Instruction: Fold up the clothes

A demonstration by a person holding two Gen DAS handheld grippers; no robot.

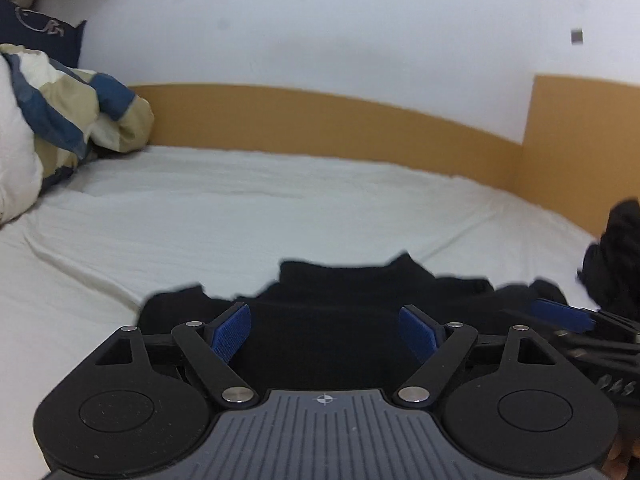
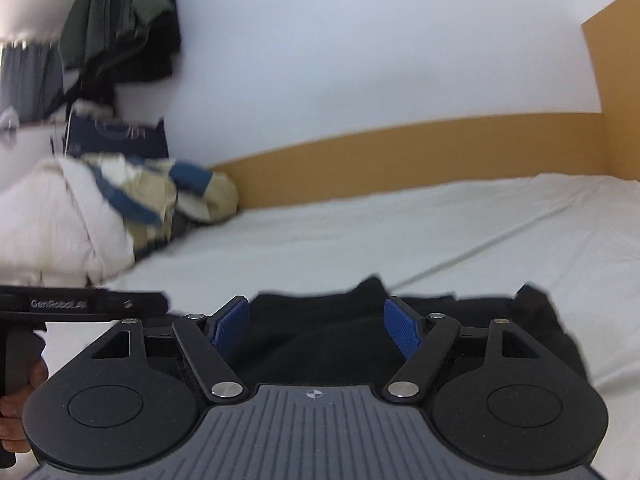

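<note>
A: Left wrist view: our left gripper (image 1: 325, 330) stands released, blue pads (image 1: 231, 334) spread apart, pressing nothing. The black garment (image 1: 320, 300) lies on the white bed sheet (image 1: 200, 220) just beyond the pads at 12 o'clock. Our right gripper (image 1: 568, 320) enters at 3 o'clock.

B: Right wrist view: our right gripper (image 2: 316, 330) is likewise released over the same black garment (image 2: 320, 320). A crumpled duvet (image 2: 120, 200) sits at 10 o'clock, the wooden bed frame (image 2: 400, 148) beyond. Our left gripper (image 2: 60, 304) shows at 9 o'clock.
</note>
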